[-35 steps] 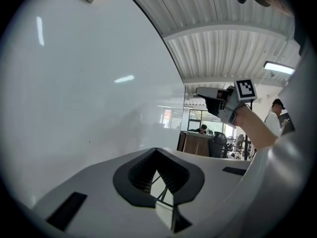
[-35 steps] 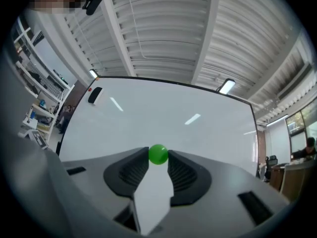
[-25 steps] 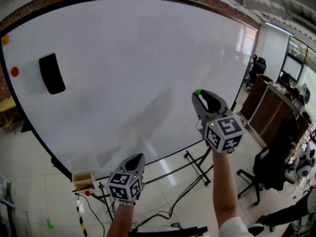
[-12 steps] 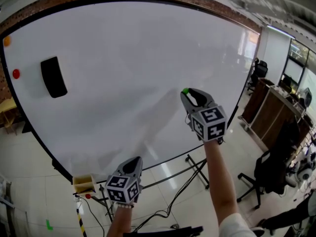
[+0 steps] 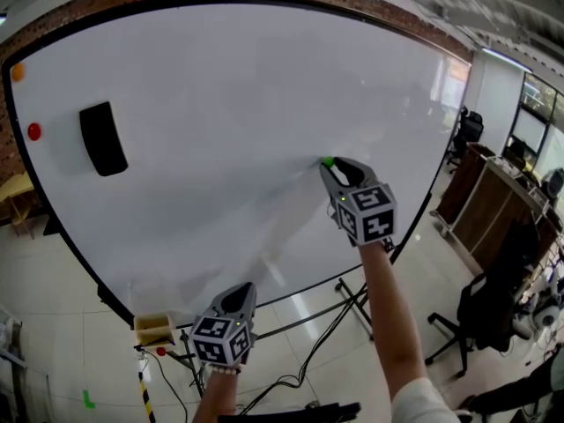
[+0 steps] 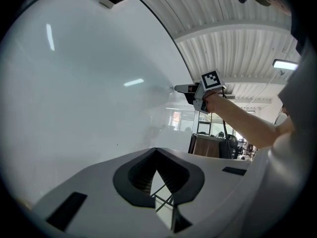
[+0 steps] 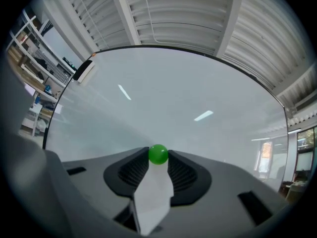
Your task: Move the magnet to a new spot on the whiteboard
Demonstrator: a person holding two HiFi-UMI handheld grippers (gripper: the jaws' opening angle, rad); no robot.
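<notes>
A small round green magnet (image 7: pixel 158 154) sits pinched between the tips of my right gripper (image 7: pixel 158 156), which is shut on it. In the head view that magnet (image 5: pixel 328 161) is right at the whiteboard (image 5: pixel 229 113), right of its middle; the right gripper (image 5: pixel 331 166) points at the board. My left gripper (image 5: pixel 242 291) hangs low by the board's bottom edge. Its jaws (image 6: pixel 157 158) meet at the tips with nothing between them. The left gripper view shows the right gripper (image 6: pixel 188 89) against the board.
A black eraser (image 5: pixel 103 137), a red magnet (image 5: pixel 33 131) and an orange magnet (image 5: pixel 17 71) sit at the board's left side. A small wooden box (image 5: pixel 152 328) stands on the floor by the board's stand. Office chairs (image 5: pixel 480 311) and desks stand at the right.
My right gripper has carried the green magnet left and closer to the board. The left gripper has stayed low in much the same place.
</notes>
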